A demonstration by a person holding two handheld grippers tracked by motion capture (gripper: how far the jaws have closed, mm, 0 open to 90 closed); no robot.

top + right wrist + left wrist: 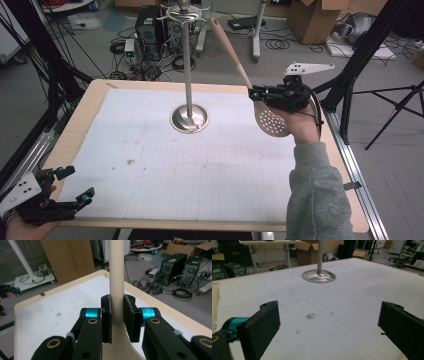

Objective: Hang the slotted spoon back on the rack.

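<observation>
White gridded paper covered the table (100,100), with a hook stand (189,118) planted near twelve o'clock so utensils could hang from it. At three o'clock the right gripper (254,92) had its jaws clamped on the spatula (272,121) at the handle's neck, handle tilted toward the hooks, probably for hanging. At seven o'clock the left gripper (75,187) rested, jaws apart and empty.

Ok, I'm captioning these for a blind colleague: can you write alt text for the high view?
The right tongs grip a pale wooden slotted spatula by its handle above the white gridded table mat. A tall steel utensil stand rises mid-table; the left tongs rest open at the near corner.
</observation>
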